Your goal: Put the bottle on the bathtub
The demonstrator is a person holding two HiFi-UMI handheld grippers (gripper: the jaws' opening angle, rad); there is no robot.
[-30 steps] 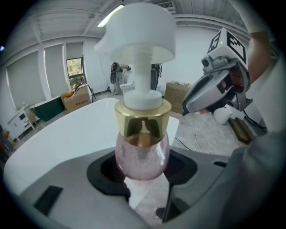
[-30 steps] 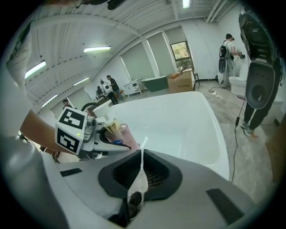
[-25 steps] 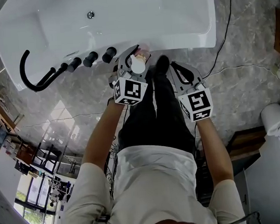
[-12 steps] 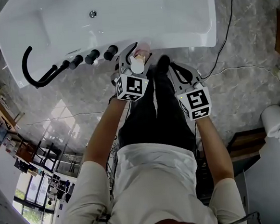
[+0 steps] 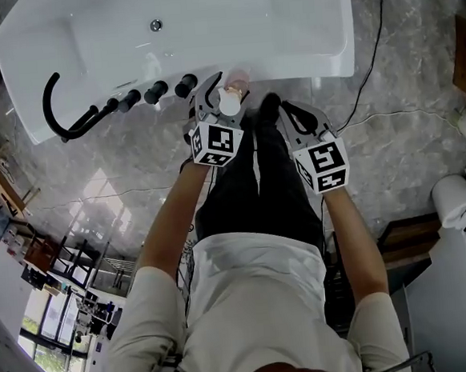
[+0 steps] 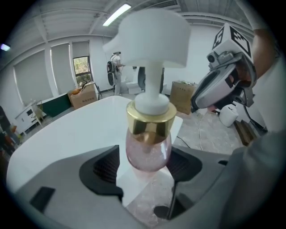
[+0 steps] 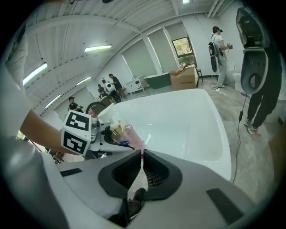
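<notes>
A pink bottle [image 6: 149, 150] with a gold collar and a white pump head stands upright between the jaws of my left gripper [image 6: 145, 166], which is shut on its body. In the head view the bottle [image 5: 230, 102] and left gripper [image 5: 221, 91] hang at the near rim of the white bathtub [image 5: 288, 66], just right of the tap knobs. The tub's rim [image 6: 76, 134] lies below and beyond the bottle. My right gripper [image 5: 285, 108] is a little to the right over the floor, shut and holding nothing; its pads [image 7: 152, 167] meet. That view also shows the bottle [image 7: 126, 133] and bathtub [image 7: 178, 120].
A black hose spout [image 5: 57, 115] and black knobs [image 5: 158, 91] sit on the tub's left near rim. A black cable [image 5: 367, 58] runs over the marble floor at right. A white fixture [image 5: 463, 203] stands at far right. People [image 7: 219, 44] and a cardboard box [image 7: 184, 77] are beyond the tub.
The left gripper with the bottle has edged slightly toward the tub rim. The right gripper stays shut beside it.
</notes>
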